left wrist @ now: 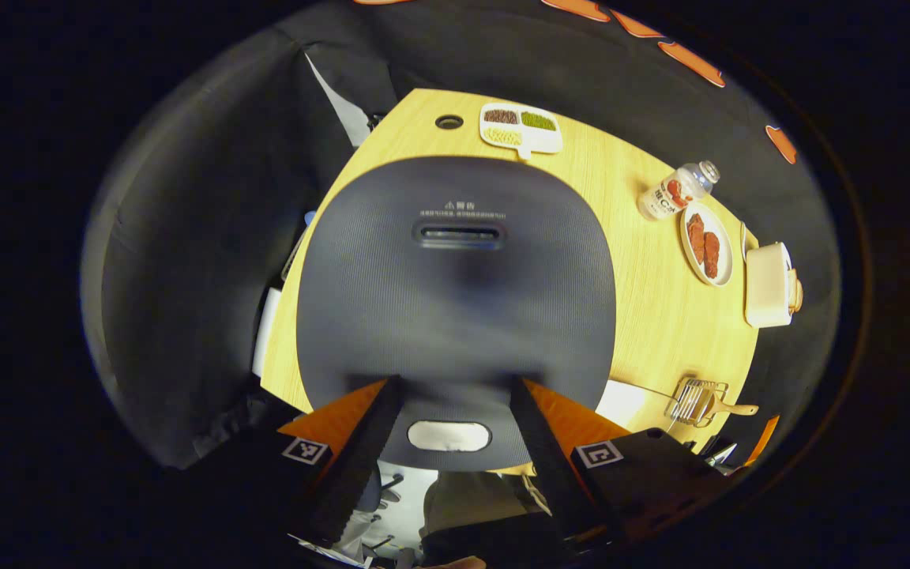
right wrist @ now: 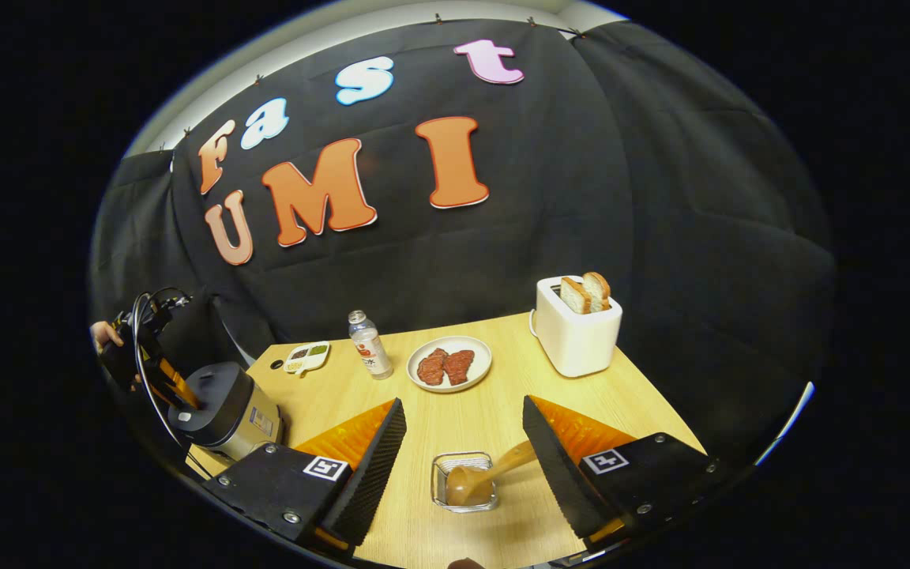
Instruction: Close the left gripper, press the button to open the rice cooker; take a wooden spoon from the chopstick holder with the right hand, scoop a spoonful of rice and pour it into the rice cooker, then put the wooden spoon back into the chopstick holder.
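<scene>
- Black cloth walls close in a pale wooden table point(right wrist: 455, 427) that carries everything for the job.
- Seen in the left gripper view, the left gripper point(left wrist: 449, 387) hangs straight over the rice cooker point(left wrist: 455, 292), its lid down; the fingers stand apart, one on each side of the pale button point(left wrist: 449, 435) at the lid's front edge.
- The step in hand looks like the very first one: the fingers should come together before any press, so that a joined tip meets the middle of the button rather than straddling it.
- A straight push down, square to the lid, seems best; a slanted one might slide off onto the ribbed lid.
- In the right gripper view, the right gripper point(right wrist: 463, 442) waits wide and empty above the chopstick holder point(right wrist: 463, 480), where the wooden spoon point(right wrist: 486, 478) lies with its handle pointing toward the right finger.
- Farther back stand a divided dish of grains point(right wrist: 306, 357), a bottle point(right wrist: 369, 344), a plate of meat point(right wrist: 449, 364) and a toaster point(right wrist: 577, 325) with two slices of bread.
- None of these lies between the left gripper and the button; the bottle and plate sit well apart from the cooker.
</scene>
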A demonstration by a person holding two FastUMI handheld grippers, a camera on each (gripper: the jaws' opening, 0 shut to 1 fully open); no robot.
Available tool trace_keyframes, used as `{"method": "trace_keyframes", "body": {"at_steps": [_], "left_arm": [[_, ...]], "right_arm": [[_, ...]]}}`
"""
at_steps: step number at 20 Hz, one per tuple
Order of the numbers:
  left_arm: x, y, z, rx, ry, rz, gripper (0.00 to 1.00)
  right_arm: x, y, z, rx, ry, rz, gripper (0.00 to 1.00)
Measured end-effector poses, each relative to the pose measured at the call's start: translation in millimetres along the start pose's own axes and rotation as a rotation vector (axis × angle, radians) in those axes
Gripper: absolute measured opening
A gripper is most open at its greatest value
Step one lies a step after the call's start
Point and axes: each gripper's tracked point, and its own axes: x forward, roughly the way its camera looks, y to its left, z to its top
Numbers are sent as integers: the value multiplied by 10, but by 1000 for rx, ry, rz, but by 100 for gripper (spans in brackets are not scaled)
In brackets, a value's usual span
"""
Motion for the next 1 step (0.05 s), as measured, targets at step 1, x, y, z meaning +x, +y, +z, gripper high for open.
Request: {"method": "trace_keyframes", "body": {"at_steps": [1], "left_arm": [[-33, 0, 23, -3, -17, -1, 96]], "right_arm": [[5, 69, 30, -5, -9, 13, 93]]}}
